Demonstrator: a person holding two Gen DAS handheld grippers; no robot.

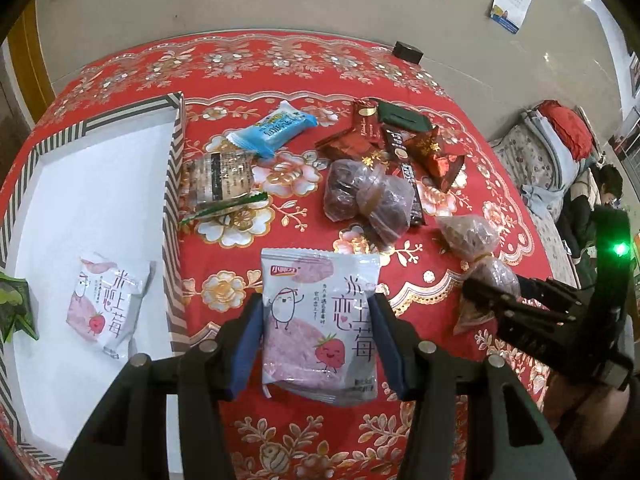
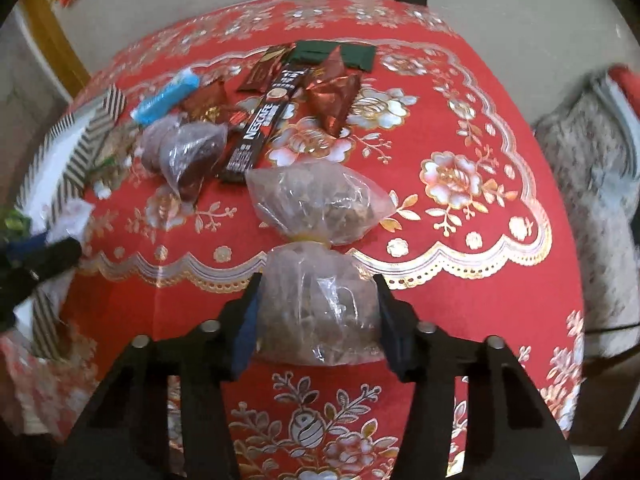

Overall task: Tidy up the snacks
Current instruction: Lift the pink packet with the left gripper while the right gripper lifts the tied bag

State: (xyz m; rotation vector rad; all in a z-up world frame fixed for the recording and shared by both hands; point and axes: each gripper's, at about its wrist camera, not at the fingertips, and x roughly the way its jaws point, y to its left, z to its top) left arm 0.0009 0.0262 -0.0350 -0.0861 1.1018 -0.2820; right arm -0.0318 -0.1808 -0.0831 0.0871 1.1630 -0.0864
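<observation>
A white and pink strawberry snack packet point(image 1: 320, 312) sits between the blue pads of my left gripper point(image 1: 316, 320), which is shut on its two sides just above the red tablecloth. To its left stands a striped box point(image 1: 172, 184) with a white floor. Inside the box lie a second strawberry packet point(image 1: 106, 304) and a green packet point(image 1: 14, 308). My right gripper point(image 2: 318, 312) is shut on the lower half of a clear twin bag of brown snacks point(image 2: 320, 304), tied in the middle. The same bag point(image 1: 492, 280) shows at the right of the left wrist view.
Loose snacks cover the far half of the table: a blue packet point(image 1: 276, 126), a clear-wrapped biscuit point(image 1: 220, 178), dark bagged fruit point(image 1: 368, 196), a Nescafe stick point(image 2: 260, 128), red-brown candies point(image 1: 436, 152), a green packet point(image 1: 404, 118). A black box point(image 1: 407, 52) sits at the far edge. A person point(image 1: 604, 200) sits at the right.
</observation>
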